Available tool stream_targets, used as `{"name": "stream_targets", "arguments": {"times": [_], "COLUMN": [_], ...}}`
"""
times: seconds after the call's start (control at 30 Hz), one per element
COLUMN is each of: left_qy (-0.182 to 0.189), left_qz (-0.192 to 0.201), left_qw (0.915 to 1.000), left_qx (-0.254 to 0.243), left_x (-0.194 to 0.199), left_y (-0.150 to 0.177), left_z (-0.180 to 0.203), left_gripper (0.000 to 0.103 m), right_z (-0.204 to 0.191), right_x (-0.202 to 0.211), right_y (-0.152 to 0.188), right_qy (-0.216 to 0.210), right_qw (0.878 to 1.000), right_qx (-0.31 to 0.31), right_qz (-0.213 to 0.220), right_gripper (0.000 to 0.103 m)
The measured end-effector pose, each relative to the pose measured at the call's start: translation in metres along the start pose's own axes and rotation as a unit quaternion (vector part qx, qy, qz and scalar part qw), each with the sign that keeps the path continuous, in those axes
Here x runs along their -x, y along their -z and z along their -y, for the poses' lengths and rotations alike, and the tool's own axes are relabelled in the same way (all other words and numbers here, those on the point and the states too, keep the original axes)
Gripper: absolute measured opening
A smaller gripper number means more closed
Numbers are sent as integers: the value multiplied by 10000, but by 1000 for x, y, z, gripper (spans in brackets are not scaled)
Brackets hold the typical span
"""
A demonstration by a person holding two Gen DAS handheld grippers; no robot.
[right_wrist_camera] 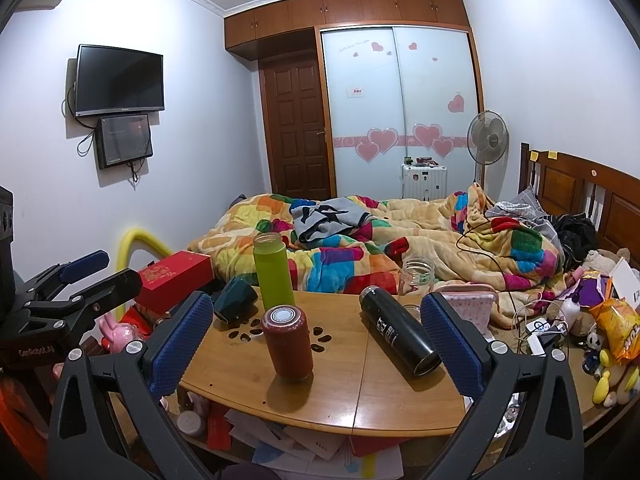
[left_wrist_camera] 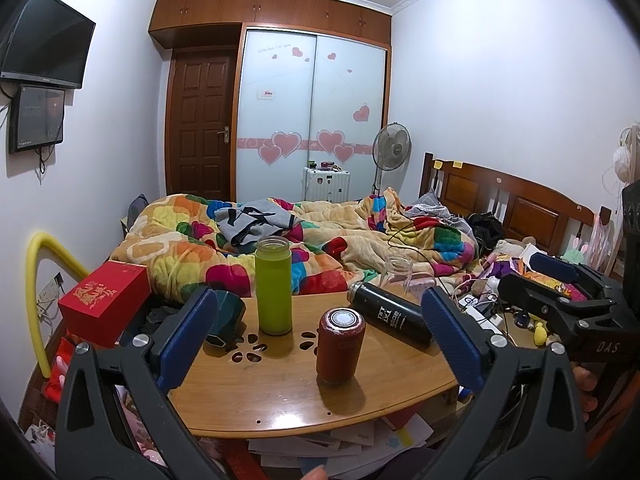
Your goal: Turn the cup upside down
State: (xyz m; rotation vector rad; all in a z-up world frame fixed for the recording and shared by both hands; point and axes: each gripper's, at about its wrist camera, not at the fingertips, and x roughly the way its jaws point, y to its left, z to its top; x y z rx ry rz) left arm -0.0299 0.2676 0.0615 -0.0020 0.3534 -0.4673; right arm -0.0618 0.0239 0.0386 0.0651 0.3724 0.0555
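Note:
A small wooden table [left_wrist_camera: 280, 396] [right_wrist_camera: 340, 396] holds several cups. A red cup [left_wrist_camera: 340, 346] [right_wrist_camera: 287, 342] stands with its metal base up near the front. A green cup [left_wrist_camera: 274, 286] [right_wrist_camera: 273, 270] stands upright, mouth open. A black flask [left_wrist_camera: 390, 316] [right_wrist_camera: 400, 330] lies on its side. A dark teal cup [left_wrist_camera: 228, 312] [right_wrist_camera: 236, 298] lies tipped at the left. A clear glass jar [left_wrist_camera: 396, 274] [right_wrist_camera: 417, 276] stands at the back right. My left gripper [left_wrist_camera: 320, 340] is open and empty in front of the table. My right gripper [right_wrist_camera: 316, 340] is open and empty too.
A red box [left_wrist_camera: 104, 302] [right_wrist_camera: 176, 280] sits left of the table. A bed with a colourful blanket [left_wrist_camera: 280, 240] [right_wrist_camera: 380, 240] lies behind. Papers [right_wrist_camera: 304, 440] lie under the table. Clutter and snack bags [right_wrist_camera: 612, 328] fill the right side. The right gripper shows in the left wrist view [left_wrist_camera: 560, 292].

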Motion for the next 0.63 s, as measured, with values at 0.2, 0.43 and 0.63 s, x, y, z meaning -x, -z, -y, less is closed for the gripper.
{"name": "stream_targets", "arguments": {"times": [0.2,0.43,0.63], "left_qy": [-31,43,63], "left_qz": [4,-66,-93], "left_qw": [10000,10000,9999], "left_qx": [40,42,94], "left_x": [0,0,-2], "left_y": [-2,-2,-1], "left_z": [4,5,3], "left_gripper": [103,103,103], "right_z": [0,0,1], "right_x": [0,0,-1], "right_y": [0,0,-3], "right_qy": [-4,-4,-20], "right_qw": [10000,10000,10000], "right_qx": [-9,-10,-24], "right_qz": [-1,5,-13], "right_gripper": [103,103,103]}}
